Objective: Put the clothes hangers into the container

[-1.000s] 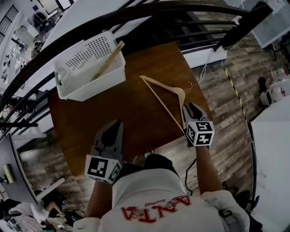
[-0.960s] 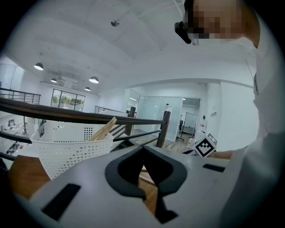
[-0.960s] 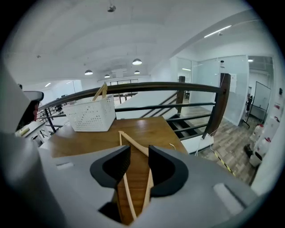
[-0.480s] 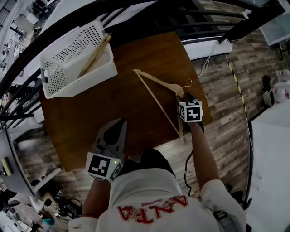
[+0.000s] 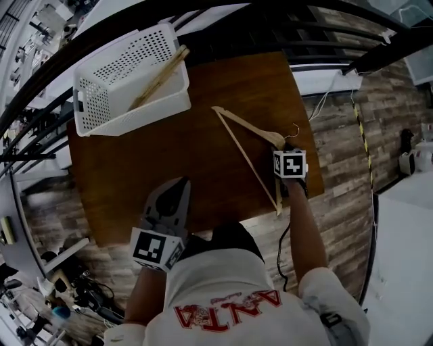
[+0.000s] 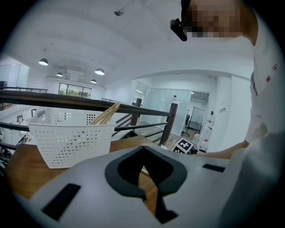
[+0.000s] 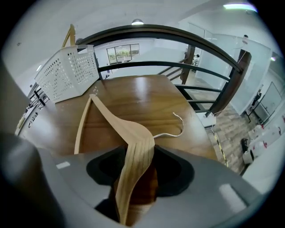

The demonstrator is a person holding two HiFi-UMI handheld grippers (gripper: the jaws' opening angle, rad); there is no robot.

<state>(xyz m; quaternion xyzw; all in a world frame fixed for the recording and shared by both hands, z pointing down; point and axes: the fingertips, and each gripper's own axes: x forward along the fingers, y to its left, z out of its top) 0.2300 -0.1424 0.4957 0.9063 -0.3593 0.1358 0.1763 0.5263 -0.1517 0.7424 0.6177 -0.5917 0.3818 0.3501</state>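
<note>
A wooden hanger (image 5: pixel 247 125) with a metal hook lies flat on the brown table (image 5: pixel 169 155), right of centre. My right gripper (image 5: pixel 287 150) points steeply down over the hanger's shoulder near the hook. In the right gripper view the hanger's arm (image 7: pixel 129 133) runs between the jaws of my right gripper (image 7: pixel 138 149) with gaps at both sides; the jaws have just been closing a little and stand open. A white perforated basket (image 5: pixel 91 108) at the far left holds another wooden hanger (image 5: pixel 159 78). My left gripper (image 5: pixel 181 184) hovers shut and empty by the near table edge.
A black railing (image 5: pixel 203 20) curves behind the table and the basket (image 6: pixel 71 140). The table's right edge drops to a wood-plank floor (image 5: pixel 338 135) with a white cable. The person's torso stands against the near edge.
My right gripper has come down onto the hanger's arm near the hook, its marker cube now tipped over it. The left gripper has sunk slightly and stays near the front edge.
</note>
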